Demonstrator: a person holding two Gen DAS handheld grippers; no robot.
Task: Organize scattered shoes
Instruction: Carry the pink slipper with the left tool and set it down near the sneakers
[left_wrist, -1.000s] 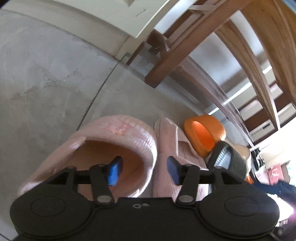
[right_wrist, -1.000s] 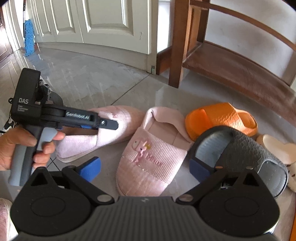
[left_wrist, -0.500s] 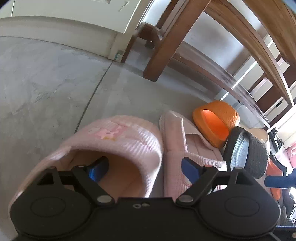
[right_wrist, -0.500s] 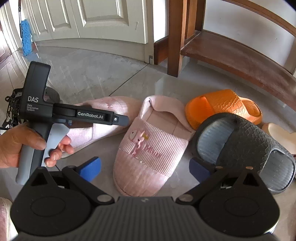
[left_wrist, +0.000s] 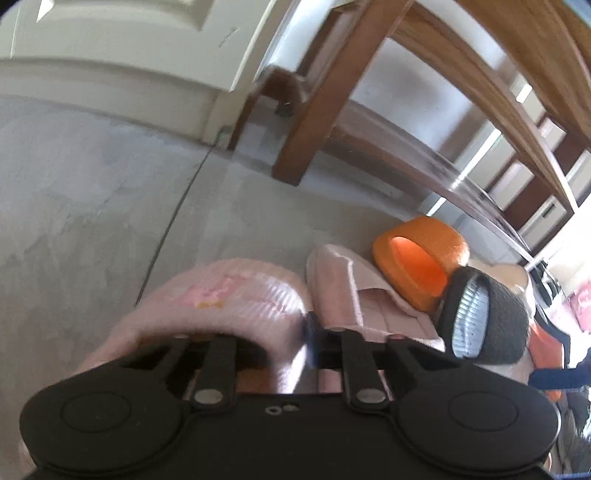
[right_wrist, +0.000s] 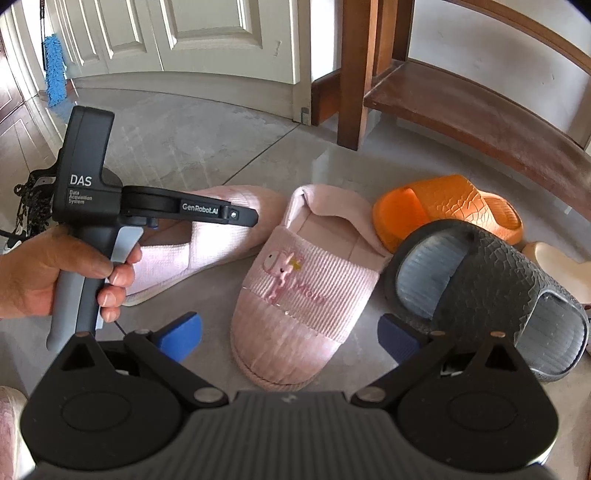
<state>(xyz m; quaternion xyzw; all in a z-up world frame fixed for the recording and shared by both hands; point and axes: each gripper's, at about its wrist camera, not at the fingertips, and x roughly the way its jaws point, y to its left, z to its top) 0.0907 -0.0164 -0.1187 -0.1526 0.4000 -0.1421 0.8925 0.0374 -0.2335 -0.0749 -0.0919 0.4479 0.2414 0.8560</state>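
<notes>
Left gripper (left_wrist: 308, 334) is clamped on the upper's edge of the left pink knit slipper (left_wrist: 236, 295) on the floor beside its mate (right_wrist: 306, 280); looks light and floppy, so expect sag—right gripper (right_wrist: 290, 332) hovers wide open, empty.

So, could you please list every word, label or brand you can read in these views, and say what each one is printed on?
"DAS": on the body of the left gripper, in the right wrist view.
"Data Acquisition System": small print under it, only just legible.
"GenRobot.AI": on the arm leading to that gripper's fingers.
Pink stitched lettering on the nearer pink slipper, beside its cartoon figure: too indistinct to read.
Left wrist view: nothing readable; it is blurred.
</notes>
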